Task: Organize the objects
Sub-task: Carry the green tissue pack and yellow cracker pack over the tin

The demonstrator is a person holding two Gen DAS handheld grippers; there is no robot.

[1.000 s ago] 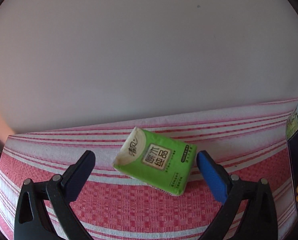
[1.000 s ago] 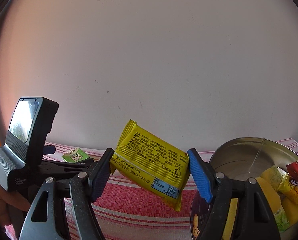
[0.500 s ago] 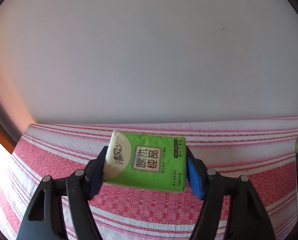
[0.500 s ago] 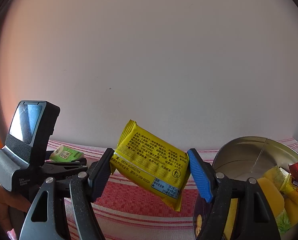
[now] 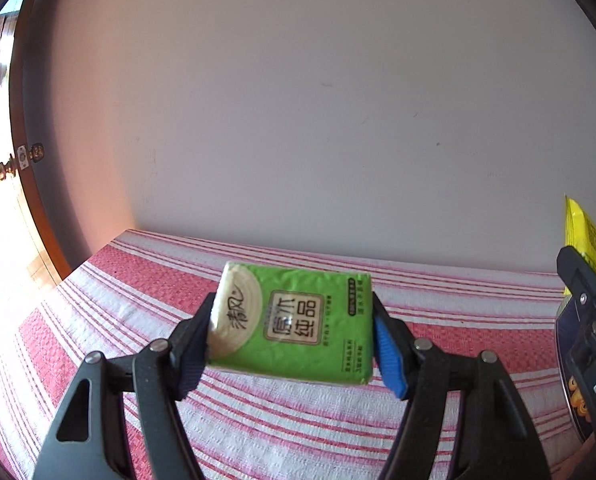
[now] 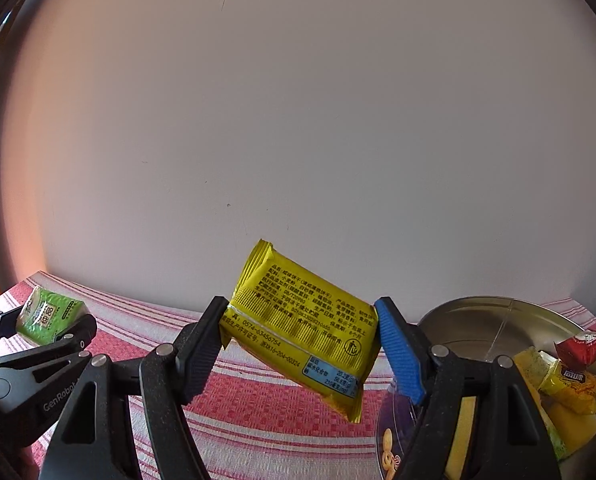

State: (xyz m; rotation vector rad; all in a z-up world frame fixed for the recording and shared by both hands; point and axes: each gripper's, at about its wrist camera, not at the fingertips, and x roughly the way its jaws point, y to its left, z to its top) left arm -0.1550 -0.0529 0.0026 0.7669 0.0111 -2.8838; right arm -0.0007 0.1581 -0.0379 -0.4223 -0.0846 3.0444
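The left hand-held gripper (image 5: 292, 342) clamps a green tissue pack (image 5: 294, 330) at frame centre above the striped table (image 5: 298, 432); the right hand-held gripper (image 6: 300, 354) pinches a yellow snack packet (image 6: 302, 336).

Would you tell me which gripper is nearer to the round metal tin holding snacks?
Right. The right gripper, shut on the yellow packet, sits just beside the tin. The left gripper, clamping the green tissue pack, is farther away across the striped cloth.

The tin (image 6: 498, 320) runs off the right edge, gripper arm covering its near side; small print on the yellow packet (image 6: 298, 328) is mostly unreadable.
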